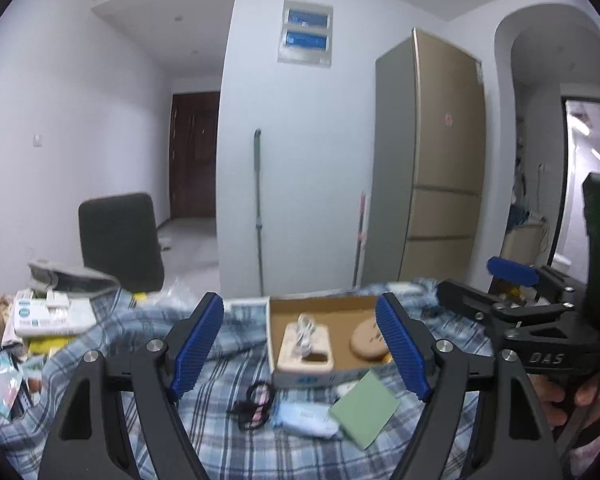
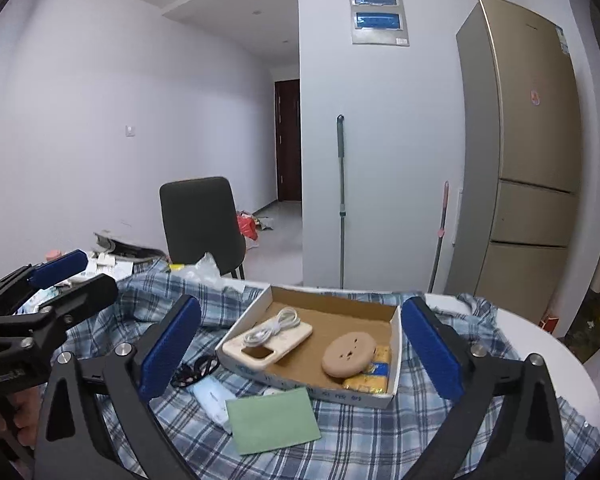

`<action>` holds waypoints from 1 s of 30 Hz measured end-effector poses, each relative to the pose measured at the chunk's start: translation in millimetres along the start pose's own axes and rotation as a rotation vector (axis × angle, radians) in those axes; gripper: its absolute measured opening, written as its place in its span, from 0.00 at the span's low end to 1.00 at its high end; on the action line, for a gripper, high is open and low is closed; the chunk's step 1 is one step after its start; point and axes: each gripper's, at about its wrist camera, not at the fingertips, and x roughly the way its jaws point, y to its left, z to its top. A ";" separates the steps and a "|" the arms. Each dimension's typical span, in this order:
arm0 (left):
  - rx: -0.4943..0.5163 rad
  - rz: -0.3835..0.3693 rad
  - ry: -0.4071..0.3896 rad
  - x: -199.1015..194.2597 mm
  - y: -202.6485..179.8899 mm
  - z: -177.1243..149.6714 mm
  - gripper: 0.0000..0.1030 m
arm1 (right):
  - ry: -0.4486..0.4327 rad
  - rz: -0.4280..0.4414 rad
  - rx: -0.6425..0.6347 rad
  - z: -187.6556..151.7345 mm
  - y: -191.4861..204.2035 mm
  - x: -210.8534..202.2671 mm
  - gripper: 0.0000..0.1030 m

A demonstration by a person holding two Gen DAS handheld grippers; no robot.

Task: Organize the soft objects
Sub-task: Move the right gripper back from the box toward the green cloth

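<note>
On a table draped with one blue plaid cloth [image 2: 340, 440], two grippers hover side by side, both with blue-padded fingers spread wide and holding nothing. Left gripper [image 1: 300, 344] and right gripper [image 2: 300, 354] each face one shallow cardboard box [image 2: 396, 344]. Inside the box lie one beige phone case [image 2: 278, 340], its long axis running from 8 to 2 o'clock, with one coiled white cable [image 2: 274, 326] resting on top, one round tan pad [image 2: 348, 354], and one yellow packet [image 2: 374, 376] at the 5 o'clock corner. Just outside the box, toward 7 o'clock, sit one green card [image 2: 272, 420], one pale blue pack [image 2: 214, 400] and one black pair of glasses [image 2: 194, 368]. Behind stand one dark chair [image 2: 200, 220] and one gold fridge [image 2: 536, 152].
</note>
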 end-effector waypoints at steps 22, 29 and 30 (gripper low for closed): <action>-0.020 -0.011 0.075 41.5 13.9 -55.4 1.00 | 0.148 -0.038 0.022 -62.6 -16.0 48.1 0.97; -0.024 -0.011 0.066 40.1 14.8 -55.2 1.00 | 0.170 -0.056 0.011 -66.8 -14.1 51.7 1.00; -0.029 -0.007 0.061 39.9 15.2 -55.3 1.00 | 0.178 -0.061 0.008 -66.9 -13.7 52.8 1.00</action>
